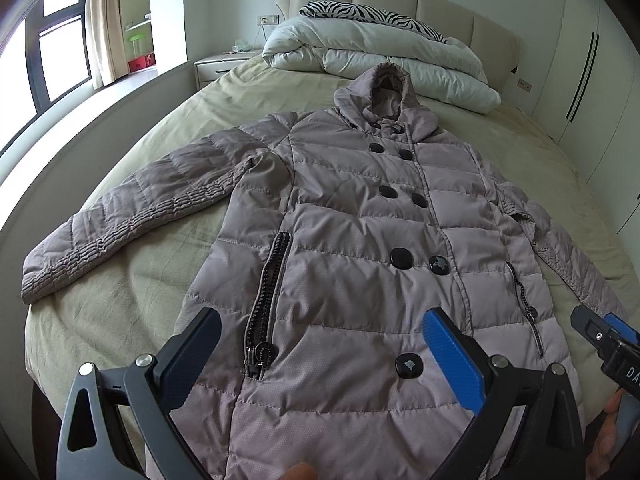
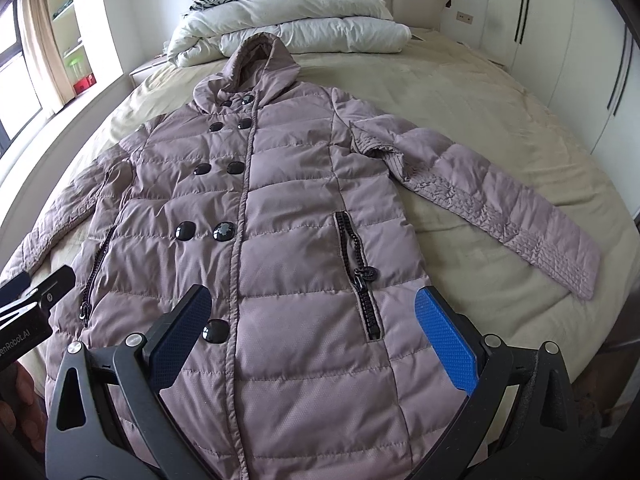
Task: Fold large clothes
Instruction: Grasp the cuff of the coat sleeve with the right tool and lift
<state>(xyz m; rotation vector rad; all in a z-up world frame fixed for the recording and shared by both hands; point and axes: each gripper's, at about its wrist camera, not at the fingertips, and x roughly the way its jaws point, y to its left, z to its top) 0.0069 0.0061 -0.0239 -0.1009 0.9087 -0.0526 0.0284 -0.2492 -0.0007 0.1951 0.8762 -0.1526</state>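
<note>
A long mauve quilted hooded coat (image 1: pixel 352 232) lies flat and face up on the bed, buttoned, hood toward the headboard, both sleeves spread outward; it also shows in the right wrist view (image 2: pixel 288 208). My left gripper (image 1: pixel 320 344) is open and empty, hovering above the coat's lower front near the left pocket zip. My right gripper (image 2: pixel 312 320) is open and empty above the lower front near the right pocket zip. The right gripper's tip shows in the left wrist view (image 1: pixel 600 336), and the left gripper's in the right wrist view (image 2: pixel 36 296).
The bed (image 1: pixel 168 128) has a beige sheet. A folded white duvet (image 1: pixel 376 48) and zebra pillow (image 1: pixel 376 14) lie by the headboard. A nightstand (image 1: pixel 220 64) and window (image 1: pixel 56 40) are on the left, wardrobe doors (image 1: pixel 592 72) on the right.
</note>
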